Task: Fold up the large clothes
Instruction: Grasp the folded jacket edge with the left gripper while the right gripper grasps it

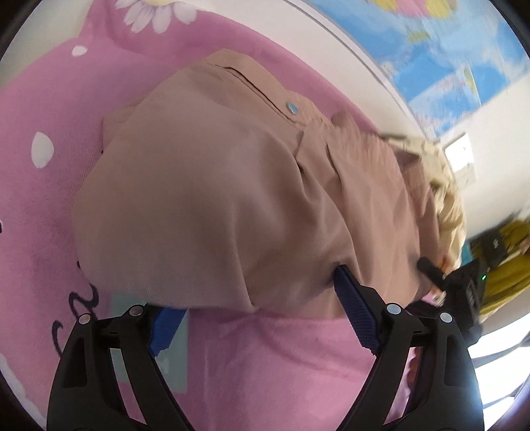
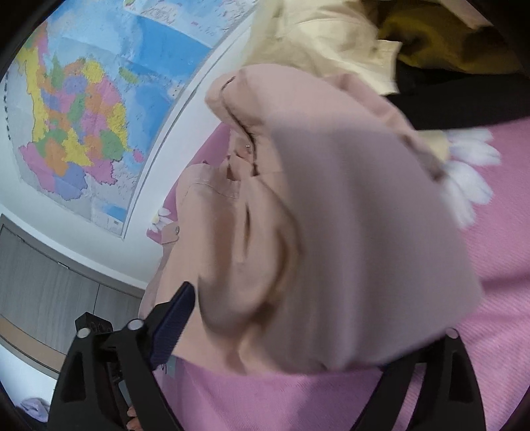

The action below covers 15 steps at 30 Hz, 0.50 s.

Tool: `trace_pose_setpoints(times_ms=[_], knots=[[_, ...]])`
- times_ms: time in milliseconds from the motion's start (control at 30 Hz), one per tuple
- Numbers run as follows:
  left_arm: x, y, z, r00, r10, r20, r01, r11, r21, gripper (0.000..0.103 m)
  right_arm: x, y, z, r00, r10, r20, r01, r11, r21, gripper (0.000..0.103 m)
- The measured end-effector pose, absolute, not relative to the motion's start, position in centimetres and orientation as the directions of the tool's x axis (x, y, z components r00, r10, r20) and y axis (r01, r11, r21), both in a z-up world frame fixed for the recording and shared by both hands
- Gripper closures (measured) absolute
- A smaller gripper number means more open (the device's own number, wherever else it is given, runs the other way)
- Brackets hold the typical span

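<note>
A dusty-pink garment (image 1: 232,185) with a metal snap button (image 1: 292,107) lies bunched and partly folded on a pink bedspread (image 1: 271,358). My left gripper (image 1: 265,298) has its blue-padded jaws wide apart, one on each side of the garment's near edge, with cloth draped between and over them. In the right wrist view the same garment (image 2: 331,232) bulges over my right gripper (image 2: 298,341). Its left blue pad (image 2: 172,328) shows beside the cloth. The right finger is hidden under the fabric.
The bedspread has white daisy prints (image 1: 149,13). A coloured wall map (image 2: 76,122) hangs behind the bed. A cream garment (image 2: 314,39), an olive one (image 2: 447,43) and a black one (image 2: 463,102) are piled at the far end. Grey cabinets (image 2: 49,291) stand at left.
</note>
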<state>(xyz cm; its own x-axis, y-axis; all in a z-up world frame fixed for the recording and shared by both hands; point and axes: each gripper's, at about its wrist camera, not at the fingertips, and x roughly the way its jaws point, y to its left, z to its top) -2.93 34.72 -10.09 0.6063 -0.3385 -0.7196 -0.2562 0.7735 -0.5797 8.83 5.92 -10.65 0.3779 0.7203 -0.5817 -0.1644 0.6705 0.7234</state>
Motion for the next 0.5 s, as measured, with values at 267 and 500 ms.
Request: trace_pose_setpoints(times_ms=[267,500], knots=[[-1.8,36.8,-10.5,0.650,-0.379,-0.659,-0.289,0.679,-0.675,0.019,10.4,8.3,-10.6,0.395,0.707,-0.586,-0.194,0.688,0.699,0.005],[-0.4,37.5,-10.7,0.677,-0.381,-0.629,-0.305,0.633,-0.712,0.011,11.4,9.9,-10.7,0.425,0.695,-0.580,-0.216,0.700,0.681,0.005]])
